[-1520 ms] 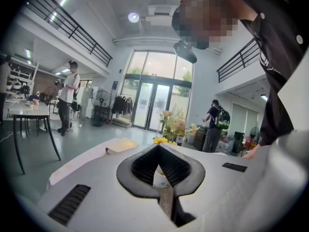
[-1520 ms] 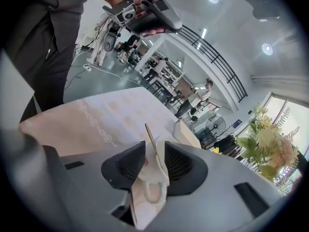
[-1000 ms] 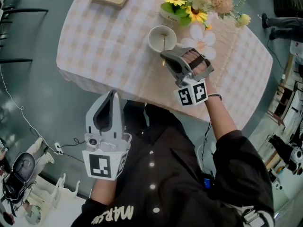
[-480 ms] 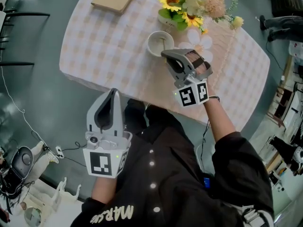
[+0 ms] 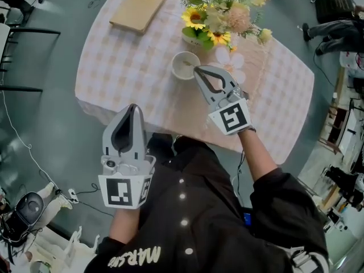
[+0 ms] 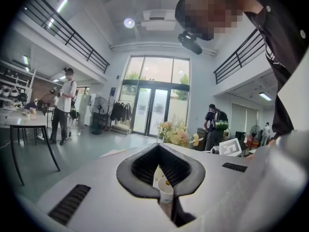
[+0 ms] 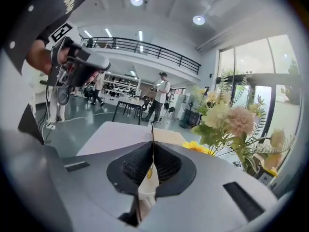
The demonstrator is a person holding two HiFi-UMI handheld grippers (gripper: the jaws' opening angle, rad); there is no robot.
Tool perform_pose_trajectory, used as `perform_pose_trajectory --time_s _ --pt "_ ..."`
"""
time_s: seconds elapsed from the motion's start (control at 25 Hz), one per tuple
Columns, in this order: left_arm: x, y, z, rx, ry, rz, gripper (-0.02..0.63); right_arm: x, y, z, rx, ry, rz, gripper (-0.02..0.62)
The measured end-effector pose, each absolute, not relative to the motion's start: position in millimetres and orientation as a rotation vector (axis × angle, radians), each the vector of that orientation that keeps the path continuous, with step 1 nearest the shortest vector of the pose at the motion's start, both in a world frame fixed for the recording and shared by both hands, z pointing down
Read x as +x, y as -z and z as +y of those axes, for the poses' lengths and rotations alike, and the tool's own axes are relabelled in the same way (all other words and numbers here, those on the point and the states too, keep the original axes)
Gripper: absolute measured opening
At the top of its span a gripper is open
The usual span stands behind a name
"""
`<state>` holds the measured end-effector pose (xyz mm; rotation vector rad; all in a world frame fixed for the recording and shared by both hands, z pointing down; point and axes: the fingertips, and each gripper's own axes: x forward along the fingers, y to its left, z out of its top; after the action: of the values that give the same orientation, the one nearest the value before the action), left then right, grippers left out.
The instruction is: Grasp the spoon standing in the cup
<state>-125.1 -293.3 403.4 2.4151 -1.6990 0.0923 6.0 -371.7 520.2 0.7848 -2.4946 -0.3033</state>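
Over the checked tablecloth [image 5: 131, 67], the right gripper [image 5: 197, 69] pinches the spoon [image 7: 152, 134] handle at the cup [image 5: 175, 70] rim, the left gripper [image 5: 134, 106] closed, empty, well short of the cup; a skewed lift could slip that thin handle or topple the cup.

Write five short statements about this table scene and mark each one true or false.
1. The right claw is closed on the thin gold spoon standing in the round white cup. True.
2. The left claw grips the cup. False: it is closed on nothing and is well short of the cup.
3. The flat wooden board touches the cup. False: it lies apart from it, near the table's far left corner.
4. The bouquet of yellow and pink flowers stands just beyond the cup. True.
5. The tablecloth is plain blue. False: the pink-and-cream checked tablecloth covers the table.
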Motion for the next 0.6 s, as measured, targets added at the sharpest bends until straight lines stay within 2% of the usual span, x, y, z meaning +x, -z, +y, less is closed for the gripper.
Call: perform_pose_trajectory --time_s 0.6 --pt "-133 -359 -311 2.504 -0.039 -1.723 0.015 29 -386 -363 1.205 0.057 -2.686 0.003"
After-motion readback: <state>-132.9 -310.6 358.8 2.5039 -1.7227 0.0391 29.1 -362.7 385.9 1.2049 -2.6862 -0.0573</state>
